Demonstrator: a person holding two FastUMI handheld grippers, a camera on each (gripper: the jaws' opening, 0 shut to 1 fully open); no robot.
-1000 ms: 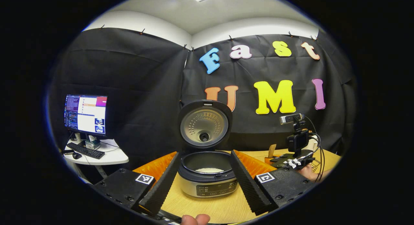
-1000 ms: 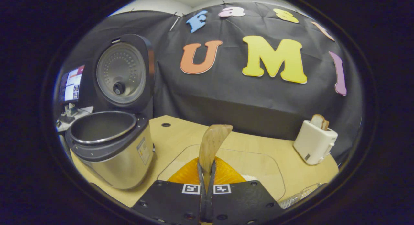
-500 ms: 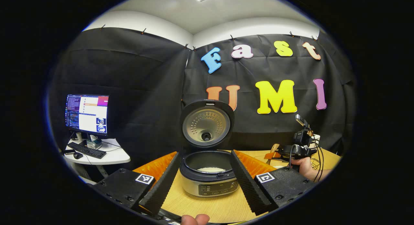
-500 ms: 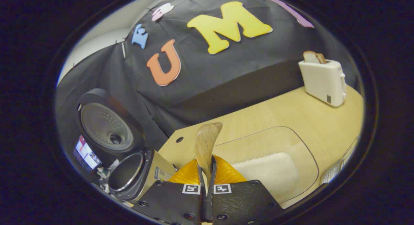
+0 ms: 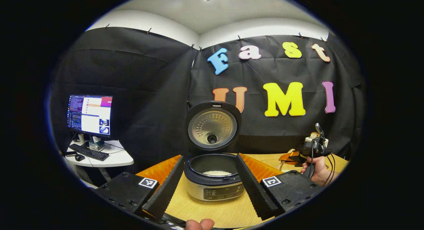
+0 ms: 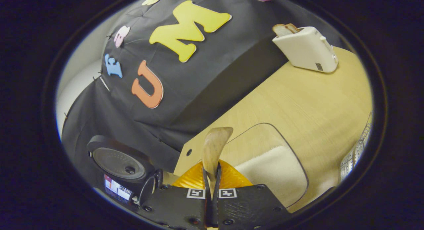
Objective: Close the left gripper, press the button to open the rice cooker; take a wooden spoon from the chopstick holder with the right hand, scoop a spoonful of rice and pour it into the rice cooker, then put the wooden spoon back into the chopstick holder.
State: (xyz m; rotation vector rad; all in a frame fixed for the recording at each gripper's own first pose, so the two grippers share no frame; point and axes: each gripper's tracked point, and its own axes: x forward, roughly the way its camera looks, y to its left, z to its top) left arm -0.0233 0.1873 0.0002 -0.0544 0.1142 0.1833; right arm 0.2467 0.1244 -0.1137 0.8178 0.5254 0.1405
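Note:
The rice cooker (image 5: 214,187) stands open on the table, lid (image 5: 212,126) upright and white rice (image 5: 216,173) in its pot. My left gripper (image 5: 209,157) is open, its fingers (image 5: 165,187) either side of the cooker and short of it. My right gripper (image 6: 212,172) is shut on the wooden spoon (image 6: 214,146), whose bowl points forward over the near corner of a clear tray (image 6: 281,137) holding rice (image 6: 270,168). The right gripper view is rolled, with the cooker lid (image 6: 117,160) low on the left. A hand (image 5: 319,170) holds the right gripper (image 5: 303,154) at the table's right.
A white toaster (image 6: 306,48) with a slice of bread stands at the table's far side. A metal mesh holder (image 6: 356,154) sits at the right edge. The wooden table (image 6: 298,97) shows between tray and toaster. A monitor (image 5: 89,114) stands on a side desk, left.
My right gripper has rolled further and swung away from the cooker toward the rice tray, still holding the spoon. In the left gripper view it has moved right and lower. The left gripper stays put.

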